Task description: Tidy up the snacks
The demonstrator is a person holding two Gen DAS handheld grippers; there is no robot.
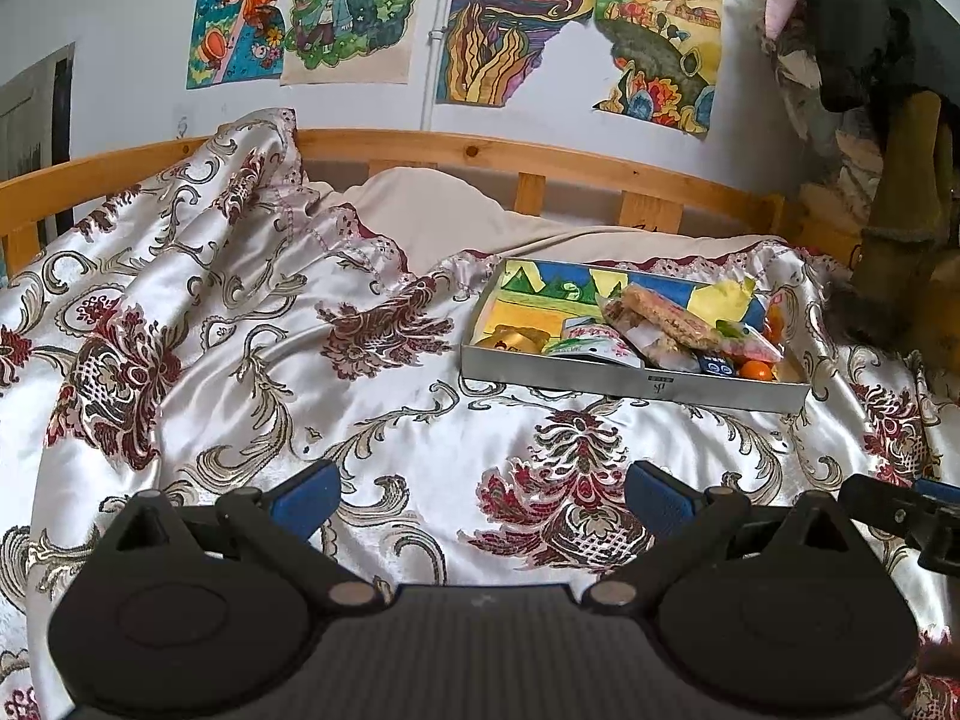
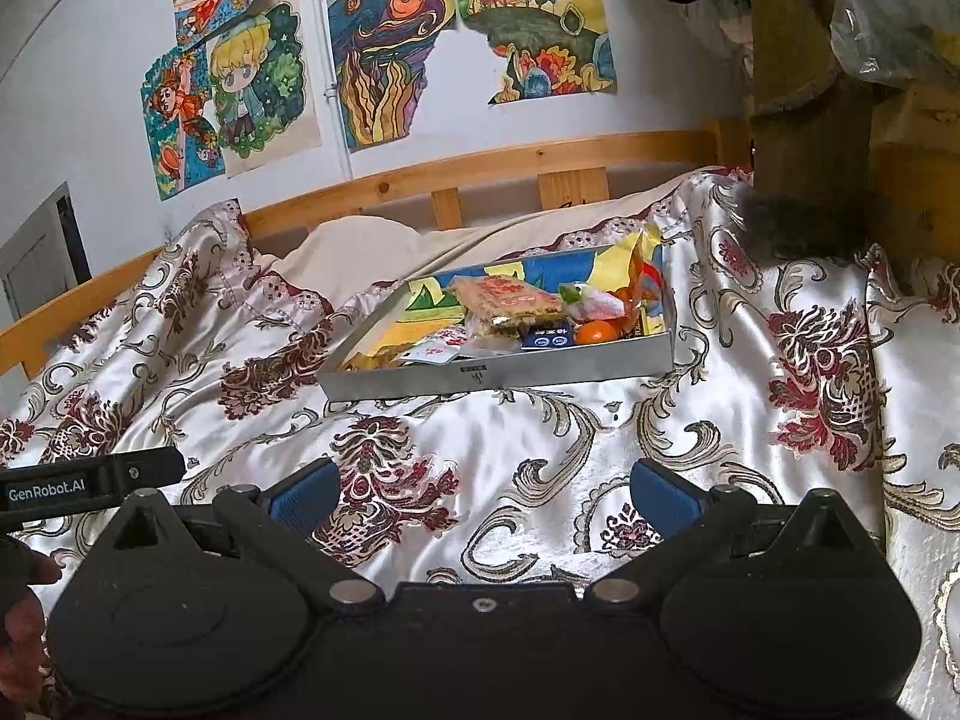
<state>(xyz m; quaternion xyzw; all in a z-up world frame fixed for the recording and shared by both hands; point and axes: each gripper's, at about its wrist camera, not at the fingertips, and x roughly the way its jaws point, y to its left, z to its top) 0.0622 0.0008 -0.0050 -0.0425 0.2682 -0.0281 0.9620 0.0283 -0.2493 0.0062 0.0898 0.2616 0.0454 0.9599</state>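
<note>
A shallow grey box (image 1: 630, 379) (image 2: 498, 373) with a colourful lining lies on the bed, filled with snacks: a cereal bar pack (image 1: 666, 315) (image 2: 510, 297), white sachets (image 1: 591, 342), a gold packet (image 1: 516, 339), a yellow wrapper (image 1: 723, 300) (image 2: 630, 261) and small oranges (image 1: 755, 369) (image 2: 596, 333). My left gripper (image 1: 483, 501) is open and empty, above the bedspread well in front of the box. My right gripper (image 2: 486, 498) is open and empty, also in front of the box. Each gripper shows at the edge of the other's view.
The bed has a shiny floral bedspread (image 1: 240, 360) bunched up at the left, a beige pillow (image 1: 432, 210) and a wooden rail (image 1: 468, 150) at the back. Drawings hang on the wall (image 1: 360, 12). Clothes and a wooden post (image 2: 798, 60) stand at the right.
</note>
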